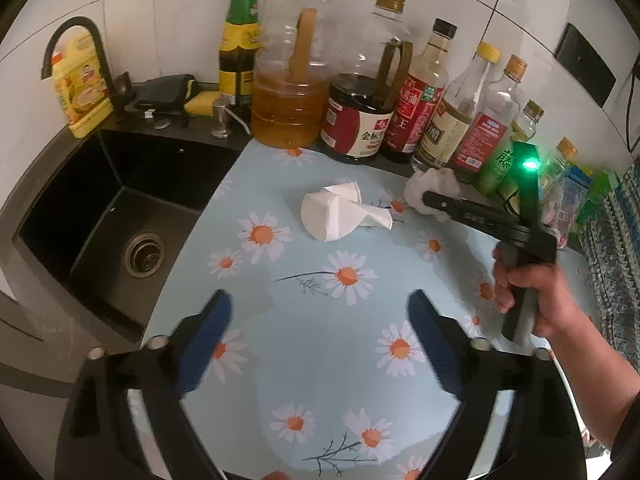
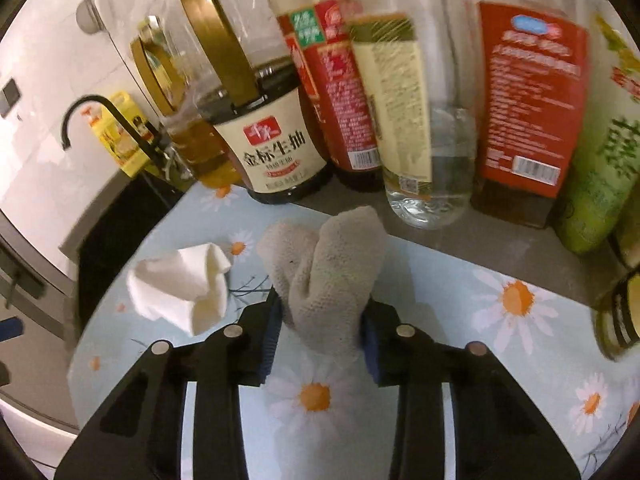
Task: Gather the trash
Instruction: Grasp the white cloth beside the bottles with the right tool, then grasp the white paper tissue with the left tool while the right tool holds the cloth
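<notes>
crumpled grey tissue (image 2: 328, 280) sits pinched between the pads of the right hand-held gripper (image 2: 320, 336), low over the daisy-print tabletop (image 2: 460, 320) and just in front of the row of condiment bottles. a second piece, the white tissue (image 1: 340, 212), lies loose on the tabletop near the sink (image 1: 120, 216), untouched. the left hand-held gripper (image 1: 320, 336) hangs above the tabletop with its fingers spread wide and nothing between them. risks noted: the grip takes only the lower part of the wad, so soft paper may tear or slip out on lifting; the clear bottle (image 2: 432, 152) and soy sauce bottle (image 2: 272, 140) stand close behind, and a forward or swinging lift could knock them over; the white piece could be brushed toward the sink.
</notes>
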`<state>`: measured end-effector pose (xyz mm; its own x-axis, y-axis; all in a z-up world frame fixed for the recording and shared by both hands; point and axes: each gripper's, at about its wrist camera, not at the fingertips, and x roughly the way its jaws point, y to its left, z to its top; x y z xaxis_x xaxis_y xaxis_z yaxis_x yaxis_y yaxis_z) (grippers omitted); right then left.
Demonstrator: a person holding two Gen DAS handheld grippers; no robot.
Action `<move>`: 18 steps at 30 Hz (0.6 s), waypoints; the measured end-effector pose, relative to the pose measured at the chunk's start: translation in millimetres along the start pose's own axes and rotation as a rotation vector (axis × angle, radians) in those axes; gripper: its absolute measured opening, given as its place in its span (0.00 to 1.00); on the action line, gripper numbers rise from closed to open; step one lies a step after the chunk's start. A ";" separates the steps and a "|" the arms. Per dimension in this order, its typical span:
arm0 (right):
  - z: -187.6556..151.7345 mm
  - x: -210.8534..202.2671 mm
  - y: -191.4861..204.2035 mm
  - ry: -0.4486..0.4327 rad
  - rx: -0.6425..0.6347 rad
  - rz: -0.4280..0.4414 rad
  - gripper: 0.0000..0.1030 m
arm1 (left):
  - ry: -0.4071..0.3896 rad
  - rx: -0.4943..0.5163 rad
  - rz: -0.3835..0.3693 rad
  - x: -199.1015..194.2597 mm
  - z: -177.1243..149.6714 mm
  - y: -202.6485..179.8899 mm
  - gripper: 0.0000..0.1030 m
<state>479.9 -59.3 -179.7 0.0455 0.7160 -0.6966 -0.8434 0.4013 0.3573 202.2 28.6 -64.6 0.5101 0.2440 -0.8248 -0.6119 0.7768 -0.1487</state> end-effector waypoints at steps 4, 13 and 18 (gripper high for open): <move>-13.0 -32.5 -2.1 -0.034 0.018 0.020 0.35 | 0.039 0.045 -0.033 17.3 10.8 -8.6 0.94; -72.1 -104.7 -9.5 -0.087 0.072 0.061 0.35 | 0.122 0.196 0.001 68.5 37.9 -28.2 0.94; -103.4 -132.7 -15.3 -0.090 0.102 0.072 0.35 | 0.178 0.366 0.093 99.3 47.4 -47.8 0.94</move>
<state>431.4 -219.5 -157.1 0.0380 0.7915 -0.6099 -0.7877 0.3993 0.4691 310.8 43.1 -113.5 0.3309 0.2442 -0.9115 -0.3791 0.9190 0.1085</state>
